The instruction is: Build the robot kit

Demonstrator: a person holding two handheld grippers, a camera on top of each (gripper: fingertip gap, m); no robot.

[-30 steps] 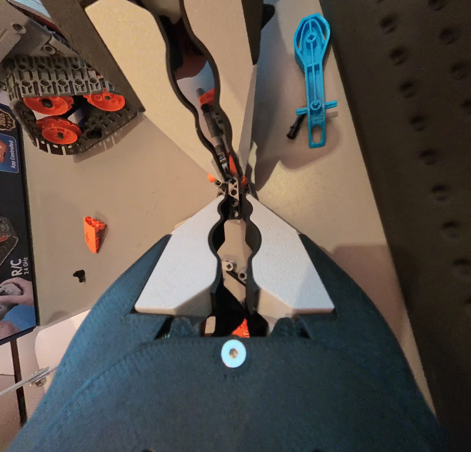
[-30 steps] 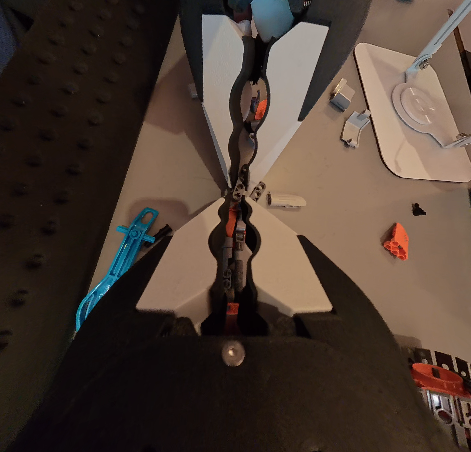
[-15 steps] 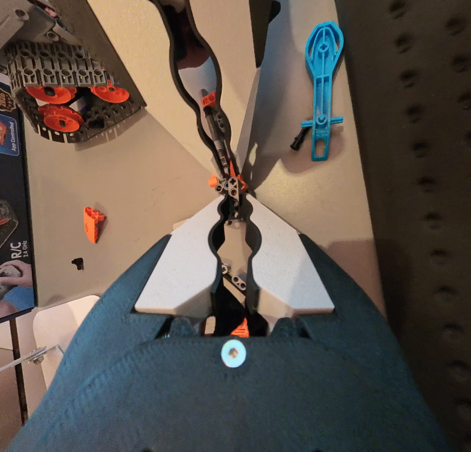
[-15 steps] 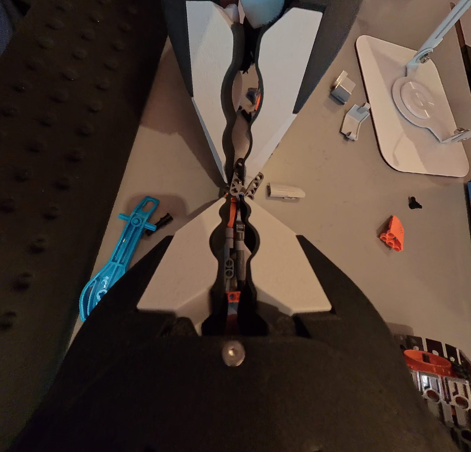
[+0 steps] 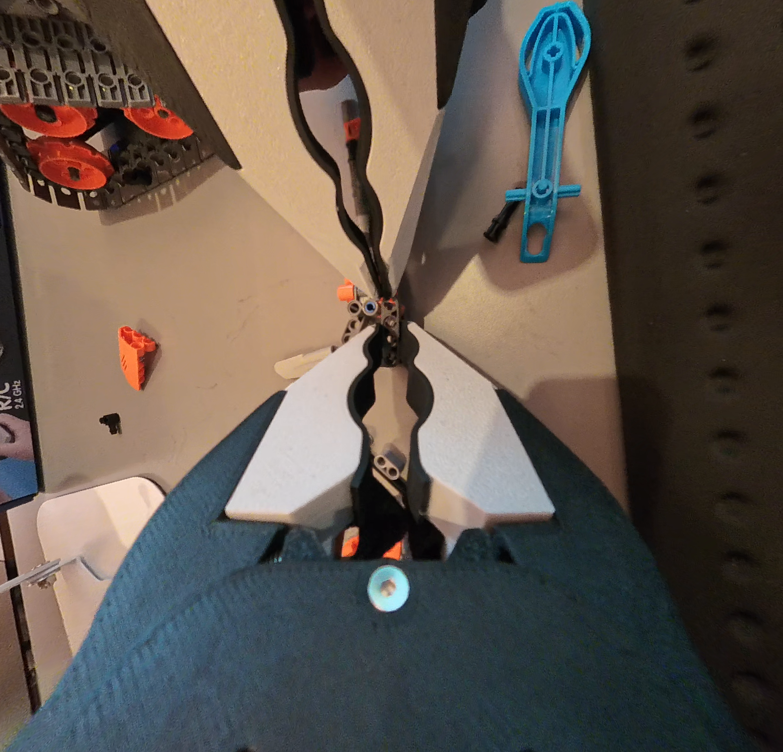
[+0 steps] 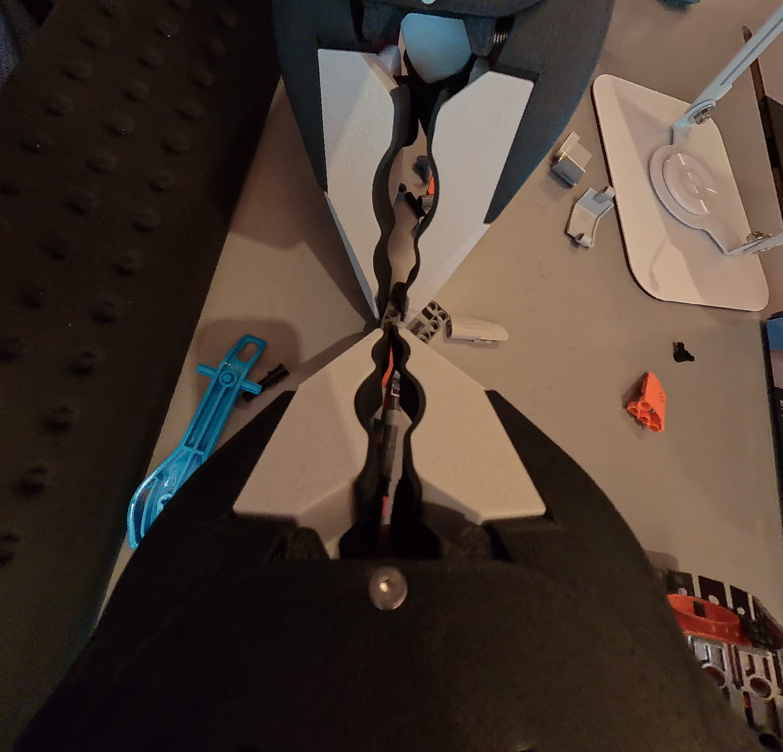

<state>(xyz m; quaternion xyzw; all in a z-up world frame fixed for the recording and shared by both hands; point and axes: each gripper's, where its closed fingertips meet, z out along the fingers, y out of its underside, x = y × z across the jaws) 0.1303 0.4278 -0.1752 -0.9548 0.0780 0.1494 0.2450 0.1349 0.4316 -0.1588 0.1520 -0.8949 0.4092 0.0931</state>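
My two grippers meet tip to tip above the grey table. My left gripper [image 5: 387, 333] has a teal body and is shut on a small dark grey connector [image 5: 390, 342]. It enters the right wrist view [image 6: 392, 306] from the top. My right gripper [image 6: 392, 335] has a black body and is shut on a long grey and orange axle assembly [image 6: 390, 426]. It shows in the left wrist view [image 5: 383, 289] with the axle [image 5: 354, 172] between its fingers. A grey beam end [image 5: 360, 312] with an orange stud sticks out at the junction.
A blue lever tool [image 5: 546, 130] [image 6: 199, 431] and a black pin [image 5: 498, 223] lie by a dark studded mat [image 6: 106, 223]. An orange wedge brick [image 5: 135, 354] [image 6: 646, 401], a tracked vehicle [image 5: 80, 138], a white stand base [image 6: 678, 198] and a white curved piece [image 6: 476, 329] lie around. The grippers are tip to tip, or close to it. The white curved piece [image 6: 476, 329] sits 6 cm or so from the ends of my left fingers.
Both grippers stay shut and tip to tip. The left gripper has come closer in the right wrist view. The beam end at the junction has swung out to the side.
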